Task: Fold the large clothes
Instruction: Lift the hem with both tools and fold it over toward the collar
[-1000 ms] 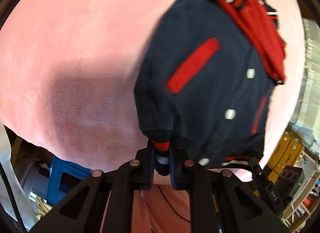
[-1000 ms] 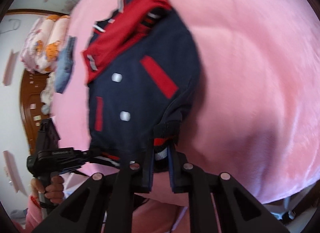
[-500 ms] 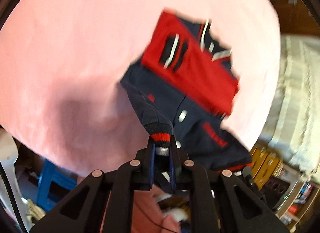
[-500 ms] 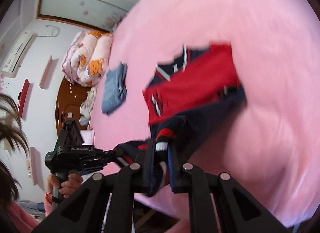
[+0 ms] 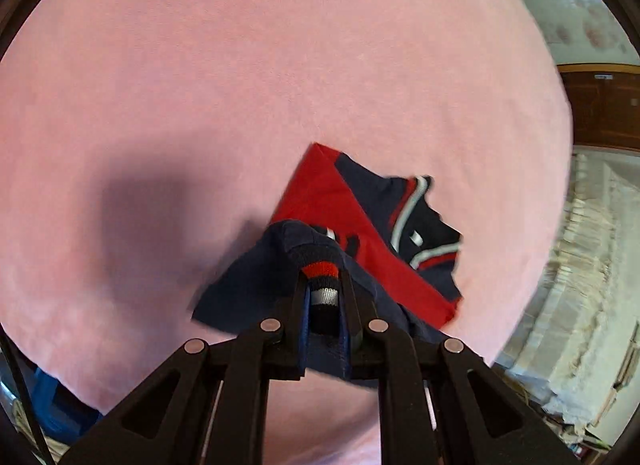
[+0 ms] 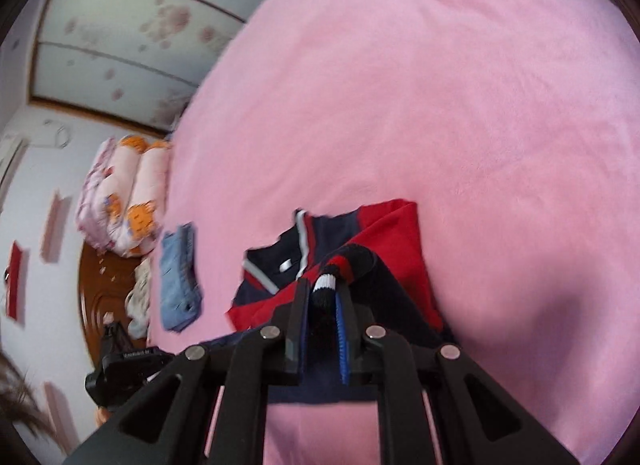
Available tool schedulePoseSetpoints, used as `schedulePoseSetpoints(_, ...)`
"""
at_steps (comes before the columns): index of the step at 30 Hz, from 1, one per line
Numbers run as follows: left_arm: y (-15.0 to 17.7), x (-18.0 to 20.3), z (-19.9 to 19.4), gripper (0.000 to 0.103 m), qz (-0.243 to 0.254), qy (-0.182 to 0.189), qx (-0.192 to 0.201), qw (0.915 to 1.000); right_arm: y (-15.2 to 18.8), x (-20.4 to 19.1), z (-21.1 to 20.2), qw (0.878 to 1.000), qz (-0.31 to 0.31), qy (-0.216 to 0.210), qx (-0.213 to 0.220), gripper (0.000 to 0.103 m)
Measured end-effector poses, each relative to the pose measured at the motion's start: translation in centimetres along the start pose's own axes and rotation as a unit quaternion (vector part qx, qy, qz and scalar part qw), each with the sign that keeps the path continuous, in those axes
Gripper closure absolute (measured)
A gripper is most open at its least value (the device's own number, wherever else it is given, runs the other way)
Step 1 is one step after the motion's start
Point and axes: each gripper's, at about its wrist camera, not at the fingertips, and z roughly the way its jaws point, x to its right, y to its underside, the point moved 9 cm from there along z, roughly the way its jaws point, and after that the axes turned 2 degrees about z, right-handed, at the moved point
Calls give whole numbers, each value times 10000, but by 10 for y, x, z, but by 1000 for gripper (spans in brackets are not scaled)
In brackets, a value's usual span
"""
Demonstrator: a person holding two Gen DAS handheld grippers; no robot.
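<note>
Tongs on both sides clamp striped knit hem corners of the navy-and-red cloth jacket (image 5: 384,241): left tongs (image 5: 322,297), right tongs (image 6: 324,297). Jacket drapes from them onto the pink fleece bed (image 5: 200,105) just beyond.

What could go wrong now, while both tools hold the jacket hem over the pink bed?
1. Each tool, left tool and right tool, pinches only the narrow striped hem of the jacket; it may slip out.
2. The red sleeve lies loosely folded and may shift under the fold.
3. The folded jeans lie close by and might be disturbed.
</note>
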Motion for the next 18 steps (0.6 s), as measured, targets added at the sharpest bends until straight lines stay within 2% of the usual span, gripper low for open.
schedulePoseSetpoints(6,-32,9,23,93,-12,163,-64,9998,-28,14,19,9983,369,54,451,92)
schedulePoseSetpoints(10,-44,21,31,91,436,-26,-64,9990,-55,28,19,9945,570,311,824,91)
schedulePoseSetpoints(13,-50,33,29,75,652,5,164,9977,-66,32,21,9942,580,373,827,91)
schedulePoseSetpoints(15,-56,40,18,53,790,41,556,9953,-68,31,21,9946,500,441,796,91)
schedulePoseSetpoints(17,-59,43,7,43,864,30,846,9927,-65,30,21,9950,398,512,756,91)
schedulePoseSetpoints(18,-59,45,2,42,908,1,966,9912,-63,28,20,9951,322,550,750,91)
